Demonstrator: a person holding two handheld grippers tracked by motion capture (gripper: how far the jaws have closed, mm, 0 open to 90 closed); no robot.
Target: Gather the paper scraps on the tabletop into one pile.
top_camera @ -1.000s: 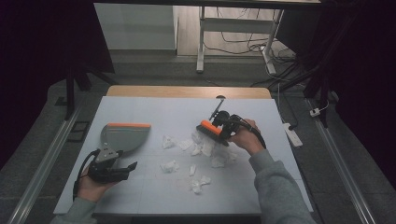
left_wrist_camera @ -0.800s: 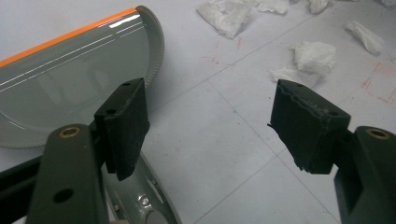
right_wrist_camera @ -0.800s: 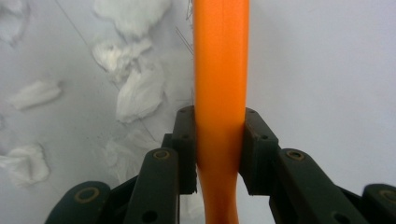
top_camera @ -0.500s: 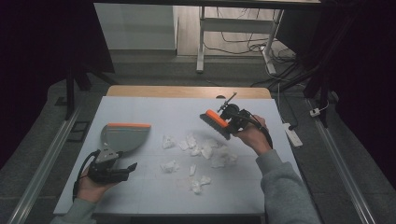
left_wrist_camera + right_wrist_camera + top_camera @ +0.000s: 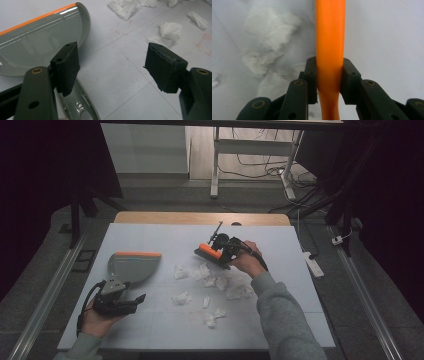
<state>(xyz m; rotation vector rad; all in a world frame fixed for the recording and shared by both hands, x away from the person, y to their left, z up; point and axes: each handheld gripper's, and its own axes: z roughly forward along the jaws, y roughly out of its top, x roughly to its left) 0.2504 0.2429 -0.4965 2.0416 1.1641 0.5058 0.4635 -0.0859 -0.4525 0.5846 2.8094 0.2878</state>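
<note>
A grey dustpan (image 5: 132,266) with an orange lip lies at the table's left, its handle toward the person. My left gripper (image 5: 135,301) rests just in front of it. In the left gripper view its jaws stand wide apart (image 5: 112,67), the dustpan (image 5: 37,42) ahead and its handle (image 5: 80,105) low beside the left jaw, untouched. My right gripper (image 5: 216,254) is shut on an orange brush (image 5: 206,250), held just beyond several crumpled white paper scraps (image 5: 210,280). In the right gripper view both pads clamp the orange handle (image 5: 330,37) at the grip point (image 5: 329,80), with scraps (image 5: 269,27) below.
The white table top (image 5: 165,240) ends in a wooden strip (image 5: 200,218) at the far side. A white power strip (image 5: 312,264) lies on the floor off the right edge. More scraps (image 5: 170,28) sit to the right of the left gripper.
The right gripper with the brush swung away to the right, then came back left to the far side of the scraps. The left gripper stayed put.
</note>
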